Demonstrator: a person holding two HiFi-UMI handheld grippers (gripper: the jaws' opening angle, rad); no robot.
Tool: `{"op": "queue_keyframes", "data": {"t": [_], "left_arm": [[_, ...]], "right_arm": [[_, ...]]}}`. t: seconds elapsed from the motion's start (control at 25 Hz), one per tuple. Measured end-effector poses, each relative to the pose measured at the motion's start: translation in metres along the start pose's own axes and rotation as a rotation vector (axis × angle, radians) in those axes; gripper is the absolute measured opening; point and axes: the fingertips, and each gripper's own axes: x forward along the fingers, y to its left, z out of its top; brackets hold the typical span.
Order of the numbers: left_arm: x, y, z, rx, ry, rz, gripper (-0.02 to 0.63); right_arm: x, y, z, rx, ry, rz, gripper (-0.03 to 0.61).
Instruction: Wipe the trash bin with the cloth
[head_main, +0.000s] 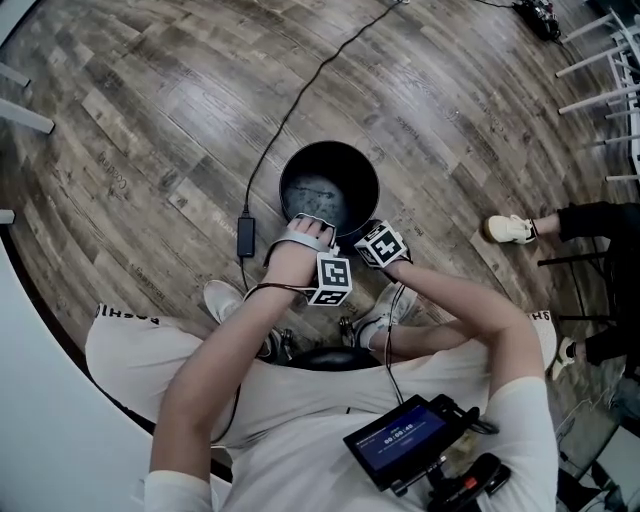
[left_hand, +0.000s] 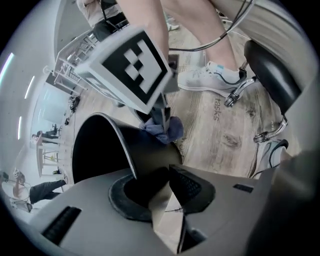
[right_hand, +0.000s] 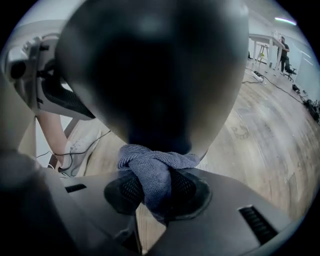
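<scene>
The black trash bin (head_main: 329, 185) stands on the wood floor just in front of my knees. My left gripper (head_main: 305, 232) sits on its near rim; in the left gripper view the jaws (left_hand: 160, 192) straddle the bin wall (left_hand: 145, 150), one inside and one outside, closed on it. My right gripper (head_main: 372, 240) is at the rim's near right side. In the right gripper view it (right_hand: 152, 192) is shut on a bunched grey-blue cloth (right_hand: 150, 172), which presses against the bin's dark outer wall (right_hand: 155, 75). The cloth (left_hand: 162, 127) also shows beneath the right gripper's marker cube (left_hand: 132, 60).
A black power adapter (head_main: 246, 236) and its cable lie on the floor left of the bin. My white shoes (head_main: 225, 298) flank a stool with a chrome base (left_hand: 247, 87). Another person's shoe (head_main: 510, 229) is at the right. A screen device (head_main: 405, 440) hangs at my chest.
</scene>
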Motion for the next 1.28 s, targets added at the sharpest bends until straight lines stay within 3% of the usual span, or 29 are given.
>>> {"op": "queue_keyframes", "data": {"t": [0.32, 0.6, 0.84, 1.04, 1.28], "left_arm": [[0.001, 0.005, 0.009, -0.044, -0.007, 0.009, 0.115], [0.003, 0.006, 0.019, -0.156, -0.094, -0.001, 0.11], [0.0, 0.004, 0.015, -0.107, -0.091, 0.007, 0.131], [-0.013, 0.007, 0.009, -0.112, -0.094, 0.011, 0.173], [-0.01, -0.003, -0.028, -0.067, 0.007, -0.008, 0.19]], "right_arm": [[0.075, -0.025, -0.038, -0.026, 0.081, -0.049, 0.1], [0.084, -0.03, -0.042, 0.026, 0.074, -0.045, 0.1], [0.055, -0.008, -0.038, 0.1, 0.118, 0.004, 0.1], [0.0, 0.017, -0.039, 0.067, 0.138, 0.056, 0.1], [-0.064, 0.041, -0.007, 0.081, 0.039, 0.081, 0.1]]}}
